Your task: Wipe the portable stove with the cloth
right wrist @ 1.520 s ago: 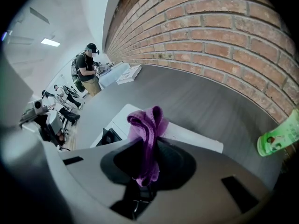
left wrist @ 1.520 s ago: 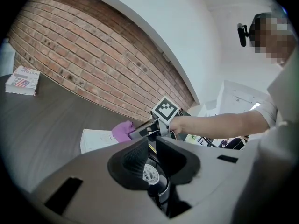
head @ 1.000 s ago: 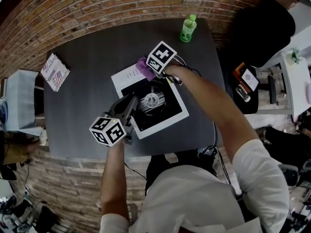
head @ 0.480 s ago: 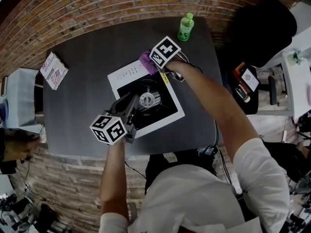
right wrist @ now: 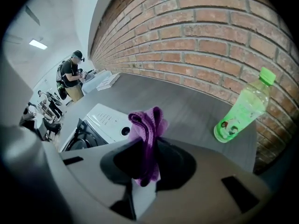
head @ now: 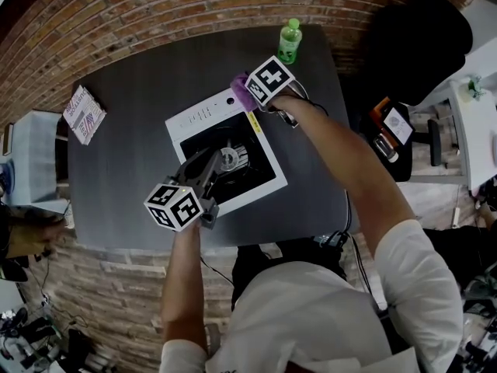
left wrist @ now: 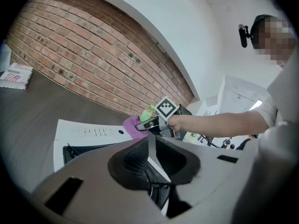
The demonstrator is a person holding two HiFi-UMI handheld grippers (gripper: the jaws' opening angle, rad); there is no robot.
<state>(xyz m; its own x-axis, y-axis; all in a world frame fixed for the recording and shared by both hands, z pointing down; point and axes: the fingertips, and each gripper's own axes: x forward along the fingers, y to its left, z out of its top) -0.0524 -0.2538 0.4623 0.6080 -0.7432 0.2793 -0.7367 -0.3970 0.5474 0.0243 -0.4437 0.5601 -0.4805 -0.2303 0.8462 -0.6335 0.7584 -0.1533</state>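
A person stands over a dark counter [head: 132,169] set against a brick wall [head: 155,14], with a pair of hand-held tongs in each hand. At the counter's 10 o'clock, well apart from everything else, lies a printed packet [head: 84,113]. The left tongs [left wrist: 152,143] hover over the 7 o'clock side of the portable stove [head: 198,116], pointing toward its round burner [head: 230,158]. Their two dark pads are drawn in to a narrow slit with nothing between them. The stove, white-rimmed with a black cooking well, sits askew at the counter's centre, its control panel turned toward 11 o'clock. At the panel's 1 o'clock corner, just beside a small black knob [right wrist: 124,131], the right tongs [right wrist: 147,155] are clamped on the purple cloth [right wrist: 147,125]. The cloth stands up bunched from between the pads; whether it presses on the white panel cannot be told. The person's bare right forearm [head: 342,162] stretches across the counter's right side to reach there. A green bottle [head: 289,42] stands upright at the counter's 1 o'clock edge, near the cloth but apart from it. Off the counter at 2 o'clock is a black chair [head: 419,41]. The right gripper view shows another person [right wrist: 71,80] standing in the distance.
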